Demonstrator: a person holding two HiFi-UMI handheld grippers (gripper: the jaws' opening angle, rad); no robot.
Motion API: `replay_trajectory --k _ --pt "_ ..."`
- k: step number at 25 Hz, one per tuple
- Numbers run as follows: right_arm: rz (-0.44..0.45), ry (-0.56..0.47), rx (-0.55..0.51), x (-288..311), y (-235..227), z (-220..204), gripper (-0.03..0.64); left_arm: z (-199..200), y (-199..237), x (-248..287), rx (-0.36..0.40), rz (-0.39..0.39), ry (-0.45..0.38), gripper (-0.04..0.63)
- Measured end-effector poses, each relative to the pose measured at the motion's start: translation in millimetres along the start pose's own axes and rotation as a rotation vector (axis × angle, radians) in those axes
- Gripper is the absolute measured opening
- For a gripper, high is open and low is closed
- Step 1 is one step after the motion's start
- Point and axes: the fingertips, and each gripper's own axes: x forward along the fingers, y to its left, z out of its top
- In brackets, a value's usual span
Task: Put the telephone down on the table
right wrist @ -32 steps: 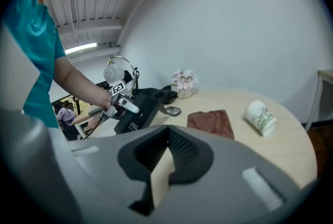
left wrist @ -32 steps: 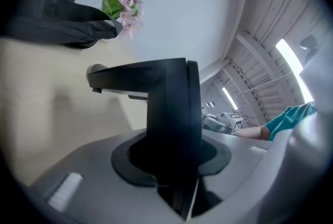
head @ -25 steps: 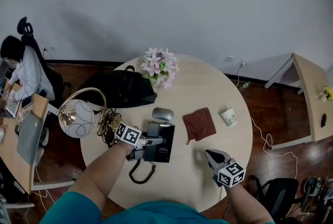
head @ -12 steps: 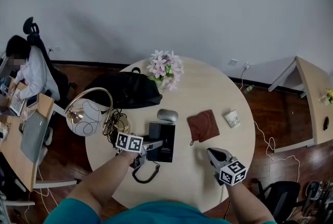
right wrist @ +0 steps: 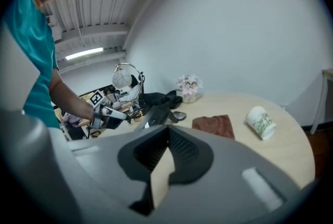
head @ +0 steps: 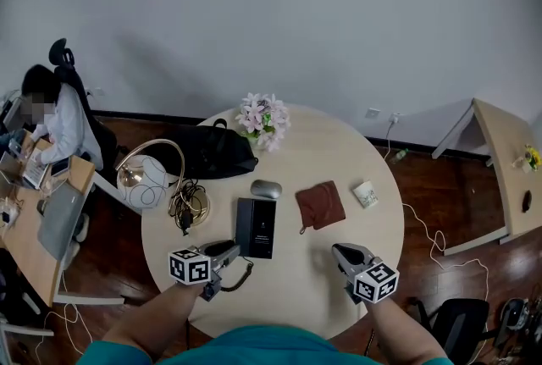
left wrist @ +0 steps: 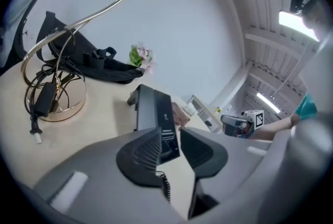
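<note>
The table [head: 377, 215] now carries the telephone [head: 257, 227] flat near its middle, just beside the mouse [head: 266, 189]. A second ago I had it clamped. My left gripper [head: 225, 251] has let go and backed off, jaws slightly apart, empty. My right gripper [head: 339, 252] is pinched together, idle. Placement looks done.

- The round table [head: 322, 143] was pale wood, smooth and matt.
- The telephone [head: 257, 228], near its front edge, was black plastic with a faint gloss.
- The cloth [head: 319, 205] was brown and soft-looking.
- The lamp base [head: 191, 207], at the left edge, was shiny gold metal.
- The bag [head: 203, 153], at the back edge, was matt black fabric.
</note>
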Motion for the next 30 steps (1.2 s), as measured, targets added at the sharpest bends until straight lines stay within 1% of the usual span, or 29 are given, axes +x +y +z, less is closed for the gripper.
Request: replay_trajectory --k 1,3,6,9,11,13,16,19,25,30 --pt "0.008 -0.001 -0.008 -5.2 0.6 1.4 0.002 -1.2 -13.7 -5.3 0.014 -0.014 -0.026 0.081" --pt "0.032 0.001 -0.025 -16.2 2.5 3.2 0.002 -6.3 -41.5 -12.1 0.042 -0.033 -0.069 0.010" --pt "0.090 0.006 -0.038 -34.3 13.9 3.3 0.002 -18.6 -82.4 -18.1 0.085 -0.049 -0.113 0.006" --pt "0.146 0.014 -0.066 -55.1 29.3 0.2 0.002 -32.6 -118.3 -24.8 0.094 -0.049 -0.148 0.006" --pt "0.158 0.007 -0.077 -67.3 34.3 1.2 0.002 -40.2 -137.5 -29.9 0.088 -0.053 -0.159 0.006" --pt "0.152 -0.017 -0.072 -80.6 38.1 6.6 0.002 -48.0 -153.0 -34.9 0.096 -0.060 -0.152 0.006" --pt "0.117 -0.056 -0.056 -105.9 42.5 14.2 0.002 -59.5 -170.8 -38.6 0.114 -0.090 -0.131 0.006" --pt "0.052 -0.084 -0.041 -133.0 46.3 15.2 0.002 -66.7 -186.2 -39.2 0.138 -0.144 -0.112 0.006" --pt "-0.093 -0.130 -0.006 -181.4 71.8 -0.1 0.002 -84.7 -216.1 -49.7 0.195 -0.259 -0.052 0.006" --pt "-0.161 -0.140 0.007 -222.7 85.7 -16.3 0.002 -97.4 -242.8 -47.3 0.232 -0.311 -0.011 0.006"
